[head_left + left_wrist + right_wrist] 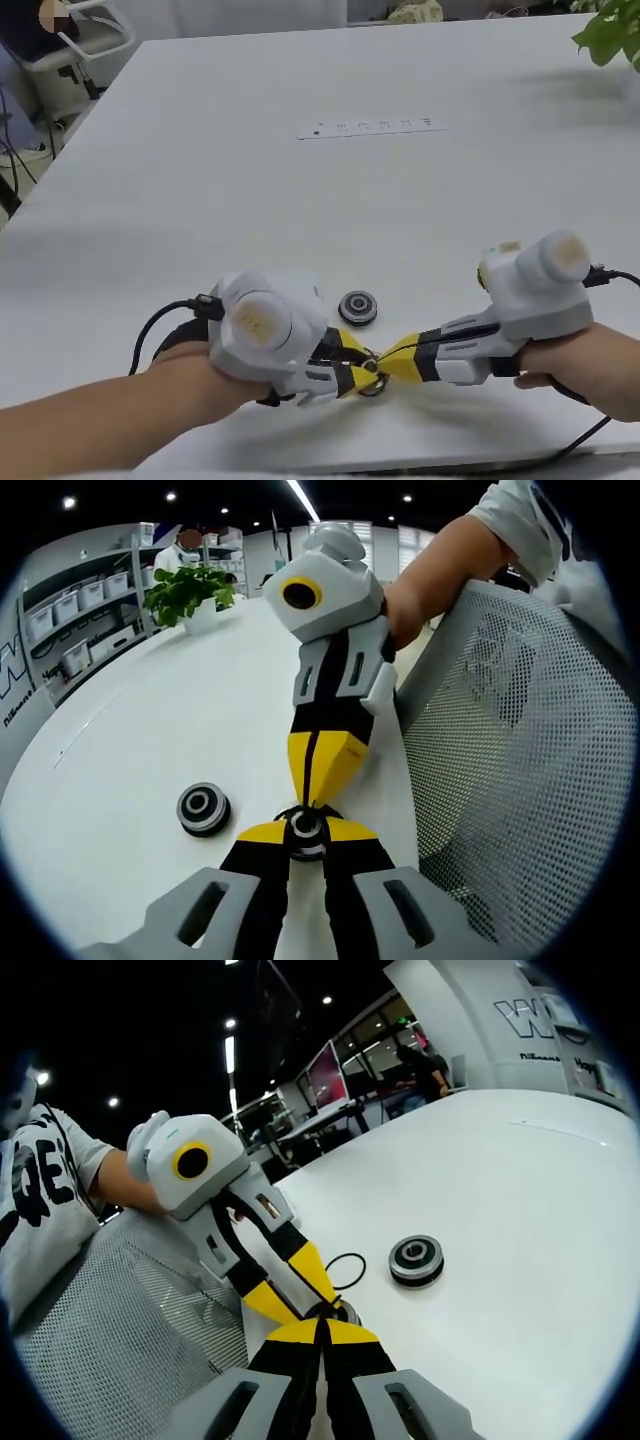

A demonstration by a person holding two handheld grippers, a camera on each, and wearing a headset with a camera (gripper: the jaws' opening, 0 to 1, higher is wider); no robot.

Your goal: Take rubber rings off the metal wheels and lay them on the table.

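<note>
Low in the head view, my left gripper (pixel 351 374) is clamped on a metal wheel (pixel 305 831) near the bottom edge of the white surface (pixel 300 200). My right gripper (pixel 322 1332) comes in from the right, jaws closed, tips at that wheel's rim; I cannot tell whether they pinch its rubber. A second wheel (pixel 358 307) lies just above them, black ring on. In the right gripper view a loose rubber ring (pixel 347 1269) lies just left of it.

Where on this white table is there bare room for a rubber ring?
Free: the wide stretch between the white power strip and the black-rimmed metal wheel. Crowded: the near edge, where left gripper and right gripper meet.
</note>
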